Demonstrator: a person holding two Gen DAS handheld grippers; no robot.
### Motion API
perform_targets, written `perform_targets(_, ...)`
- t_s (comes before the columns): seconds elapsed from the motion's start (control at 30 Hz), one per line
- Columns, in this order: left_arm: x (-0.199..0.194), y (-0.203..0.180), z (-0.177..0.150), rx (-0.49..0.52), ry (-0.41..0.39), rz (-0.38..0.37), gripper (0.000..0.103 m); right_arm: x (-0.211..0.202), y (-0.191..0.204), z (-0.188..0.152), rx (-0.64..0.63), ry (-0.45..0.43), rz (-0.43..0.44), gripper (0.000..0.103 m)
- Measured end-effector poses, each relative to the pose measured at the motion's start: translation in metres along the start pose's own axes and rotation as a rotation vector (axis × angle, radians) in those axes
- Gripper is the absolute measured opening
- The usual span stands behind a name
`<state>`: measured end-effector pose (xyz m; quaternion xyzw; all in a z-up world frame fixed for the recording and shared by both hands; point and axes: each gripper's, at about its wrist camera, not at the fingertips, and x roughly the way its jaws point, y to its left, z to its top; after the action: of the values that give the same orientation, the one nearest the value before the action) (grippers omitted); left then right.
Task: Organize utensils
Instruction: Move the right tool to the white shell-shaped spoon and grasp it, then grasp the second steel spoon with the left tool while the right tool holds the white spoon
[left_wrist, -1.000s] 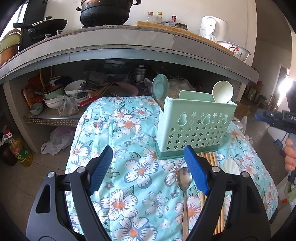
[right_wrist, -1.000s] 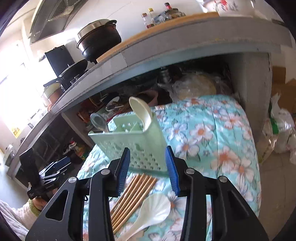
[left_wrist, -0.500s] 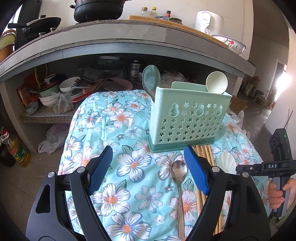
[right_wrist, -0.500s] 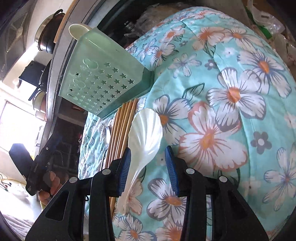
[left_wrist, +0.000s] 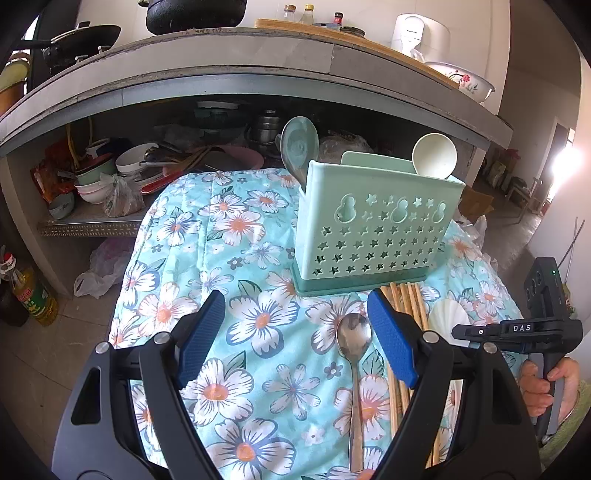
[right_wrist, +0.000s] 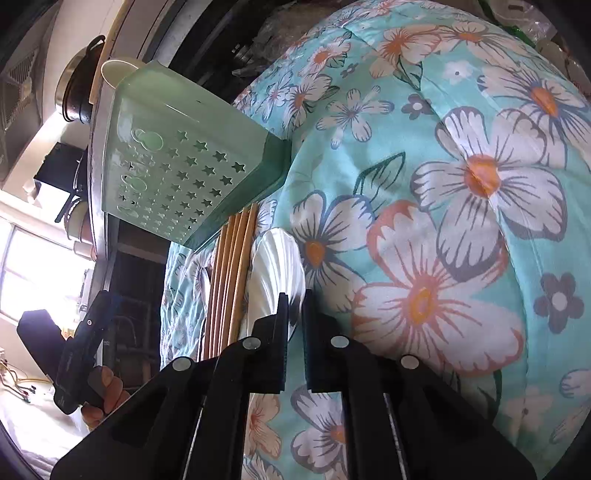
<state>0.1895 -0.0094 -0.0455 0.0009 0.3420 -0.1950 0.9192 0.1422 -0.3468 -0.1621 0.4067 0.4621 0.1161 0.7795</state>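
1. While the white ceramic spoon (right_wrist: 277, 269) lies on the floral tablecloth (right_wrist: 461, 184) just beside the bundle of wooden chopsticks (right_wrist: 231, 280), the right gripper (right_wrist: 294, 314) has closed to a narrow slit over its handle, having stood wider apart half a second ago; a firm hold looks likely, but contact is partly hidden.
2. That closing suggests the pick-up is made and the spoon goes next to the mint-green utensil holder (left_wrist: 376, 236), where a green spoon (left_wrist: 299, 146) and a cream spoon (left_wrist: 434, 155) already stand.
3. Between the wide-open, empty jaws of the left gripper (left_wrist: 295, 332) lies a metal spoon (left_wrist: 354, 354), untouched.
4. Chopsticks and metal spoon remain to be stowed.
5. Beyond the table, an under-counter shelf (left_wrist: 92, 221) holds bowls.
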Motion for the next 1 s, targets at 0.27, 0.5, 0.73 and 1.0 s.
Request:
perform_targets(0.27, 0.009, 0.0, 0.0, -0.019, 0.038, -0.028, 0.075, -0.012, -0.008, 0.0, 0.009, 0.017, 0.049, 0.005)
perform_targets(0.5, 0.037, -0.002, -0.002, -0.011, 0.163, -0.145, 0.065, -0.03, -0.019, 0.001, 0.015, 0.021, 0.025, 0.004)
perform_targets(0.73, 0.076, -0.01, -0.005, 0.046, 0.299, -0.259, 0.046, -0.028, -0.024, 0.001, 0.039, 0.026, 0.033, 0.004)
perform_targets(1.0, 0.114, -0.011, -0.009, 0.077, 0.406, -0.343, 0.031, -0.028, -0.027, 0.001, 0.045, 0.03, 0.041, 0.004)
